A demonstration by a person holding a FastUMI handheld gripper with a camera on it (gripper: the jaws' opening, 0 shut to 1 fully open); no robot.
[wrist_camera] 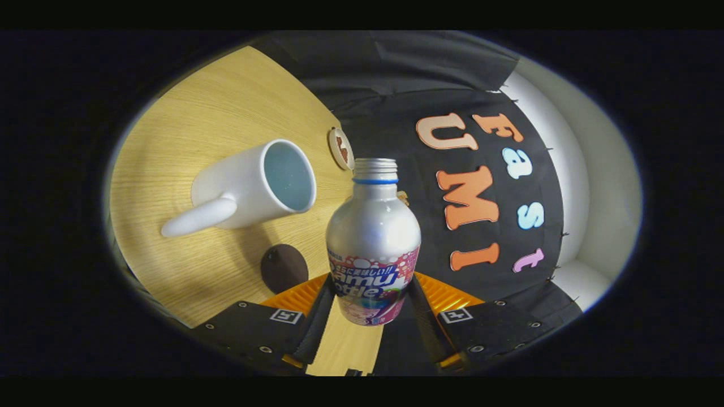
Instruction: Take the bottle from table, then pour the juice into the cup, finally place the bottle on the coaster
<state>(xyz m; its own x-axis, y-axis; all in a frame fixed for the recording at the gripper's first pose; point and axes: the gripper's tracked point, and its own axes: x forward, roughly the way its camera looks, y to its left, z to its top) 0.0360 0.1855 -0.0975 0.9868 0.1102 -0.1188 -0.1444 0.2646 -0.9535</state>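
In the gripper view, the claw [370, 305] is clamped on the bottle [373, 249]. Its two fingers [317, 322] stand only as far apart as the bottle's width, one pressing on each side of the lower, labelled part of the body. The bottle is silver with a pink and purple printed label, a blue ring at the neck and a bare threaded mouth with no cap on it. It sits between the fingers with its mouth pointing away from the camera, and its base appears lifted off the worktop [215, 113], whose wood shows beneath it between the fingers.

Taking the bottle as the landmark, the white cup [254, 186] lies off to its left, near but apart from it, standing on the light wooden worktop. Its open mouth faces toward the bottle's neck and its handle points away from the bottle. The inside of the cup looks pale blue-grey; whether any liquid is in it cannot be told.

A dark brown round coaster [284, 267] lies flat on the worktop just beside the bottle's lower left, between the cup and the left finger. A small round light-rimmed disc [341, 148] with a brown mark lies beyond the bottle's neck, just to its left, near the far edge of the worktop.
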